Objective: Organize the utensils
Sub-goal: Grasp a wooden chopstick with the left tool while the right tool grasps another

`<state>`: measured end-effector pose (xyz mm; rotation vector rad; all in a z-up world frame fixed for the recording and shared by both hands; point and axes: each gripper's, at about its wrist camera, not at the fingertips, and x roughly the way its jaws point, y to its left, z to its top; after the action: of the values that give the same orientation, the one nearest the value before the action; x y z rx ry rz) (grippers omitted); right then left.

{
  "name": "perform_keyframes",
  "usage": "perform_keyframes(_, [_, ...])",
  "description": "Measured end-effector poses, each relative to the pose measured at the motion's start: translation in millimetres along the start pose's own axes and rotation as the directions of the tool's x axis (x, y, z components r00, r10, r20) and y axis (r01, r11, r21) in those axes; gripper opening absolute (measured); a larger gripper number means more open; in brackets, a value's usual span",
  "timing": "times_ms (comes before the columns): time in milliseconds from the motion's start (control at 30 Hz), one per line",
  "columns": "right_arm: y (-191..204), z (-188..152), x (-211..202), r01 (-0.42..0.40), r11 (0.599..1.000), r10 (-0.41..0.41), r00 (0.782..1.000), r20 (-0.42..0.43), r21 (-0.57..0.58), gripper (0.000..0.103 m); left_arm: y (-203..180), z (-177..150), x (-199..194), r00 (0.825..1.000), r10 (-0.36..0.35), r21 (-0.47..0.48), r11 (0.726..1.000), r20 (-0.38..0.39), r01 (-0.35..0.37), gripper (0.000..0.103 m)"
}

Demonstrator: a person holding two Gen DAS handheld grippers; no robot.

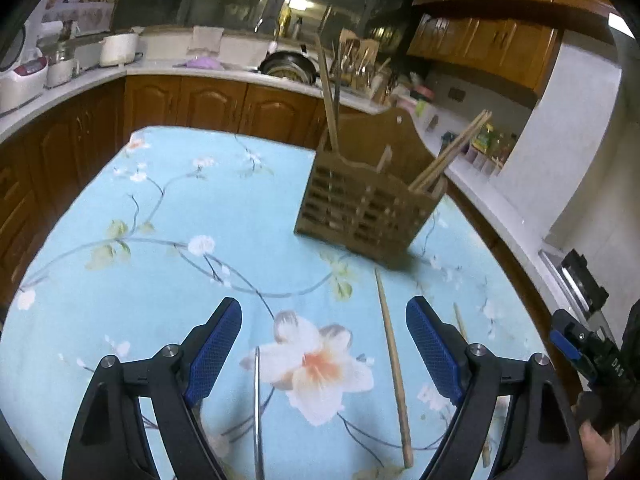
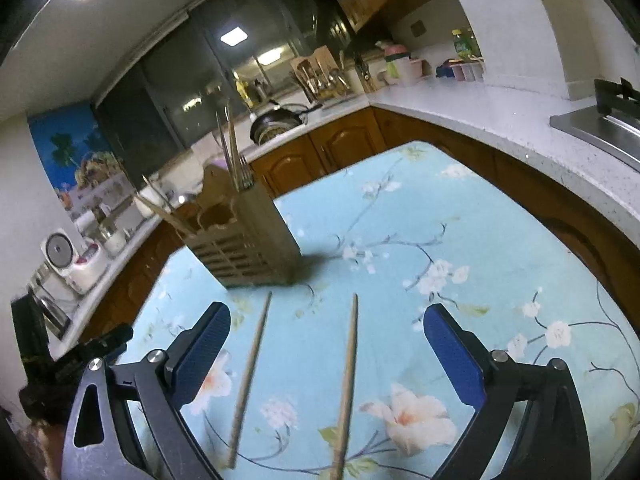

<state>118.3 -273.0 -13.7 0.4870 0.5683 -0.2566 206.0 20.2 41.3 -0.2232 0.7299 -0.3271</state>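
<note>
Left wrist view: the left gripper (image 1: 324, 320) is being held wide over a chopstick (image 1: 394, 368) (nothing gripped); the right gripper (image 2: 326, 326) is gaping over another chopstick (image 2: 348, 380), the holder (image 2: 244, 236) standing beyond.

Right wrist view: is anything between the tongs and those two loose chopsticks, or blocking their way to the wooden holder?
Nothing visible. The right tongs stand open over bare tablecloth, with both chopsticks lying between the blue pads. The cloth up to the wooden holder is clear; its compartments already hold some utensils.
</note>
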Motion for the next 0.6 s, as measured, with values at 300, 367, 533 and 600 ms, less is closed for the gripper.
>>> perform_keyframes(300, [0,-11,21,0.046,0.998,-0.050,0.996,-0.080,-0.051,0.077,-16,1,20,0.998,0.001,0.049,0.999,-0.060,0.001,0.084])
perform_keyframes(367, [-2,-10,26,0.051,0.997,-0.056,0.994,-0.092,-0.051,0.073,-19,0,28,0.997,0.005,0.058,0.998,-0.073,-0.001,0.084])
perform_keyframes(533, [-4,-8,39,0.053,0.997,-0.059,0.991,-0.123,-0.051,0.060,-26,3,52,0.994,0.015,0.075,0.997,-0.106,-0.007,0.083])
perform_keyframes(600, [-5,-6,45,0.055,0.997,-0.062,0.989,-0.137,-0.058,0.057,-30,6,63,0.993,0.009,0.079,0.997,-0.118,0.001,0.082])
